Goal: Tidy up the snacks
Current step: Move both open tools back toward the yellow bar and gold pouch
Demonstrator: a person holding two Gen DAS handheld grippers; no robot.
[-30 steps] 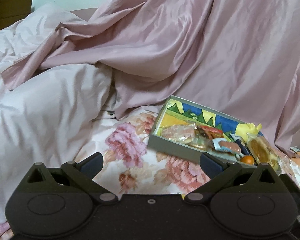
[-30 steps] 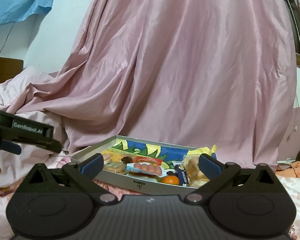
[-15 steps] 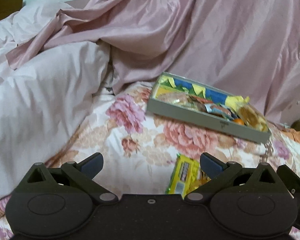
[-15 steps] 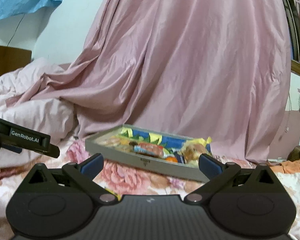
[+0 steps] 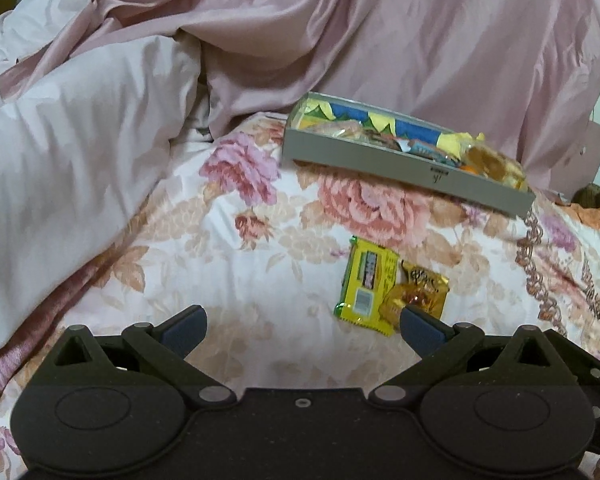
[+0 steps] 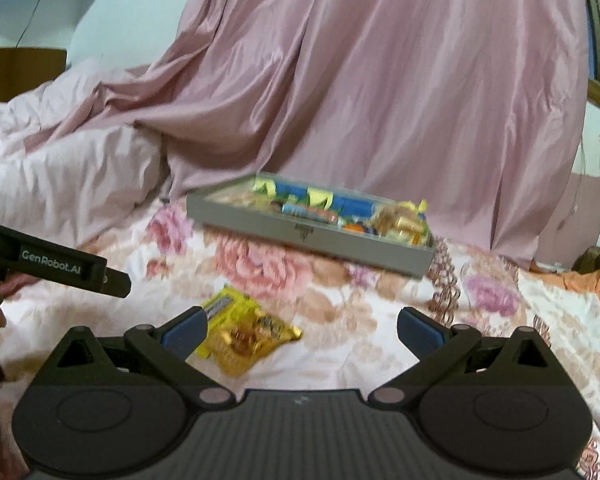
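The grey box [image 5: 404,166] on the far side of the bed [image 5: 227,264] holds many wrapped snacks [image 5: 420,148]. Near it lie a yellow packet [image 5: 368,284] and a golden packet [image 5: 420,288], touching. The left tool [image 5: 300,322] and right tool [image 6: 300,324] are both wide, holding nothing.

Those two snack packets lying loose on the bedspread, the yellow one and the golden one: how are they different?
The yellow packet is opaque bright yellow, long and rectangular, with a printed label; the golden packet is shiny, crinkled and looks partly see-through, showing something amber inside. The yellow one lies flatter; the golden one overlaps its edge. Both lie outside the tray, and neither open gripper touches them.
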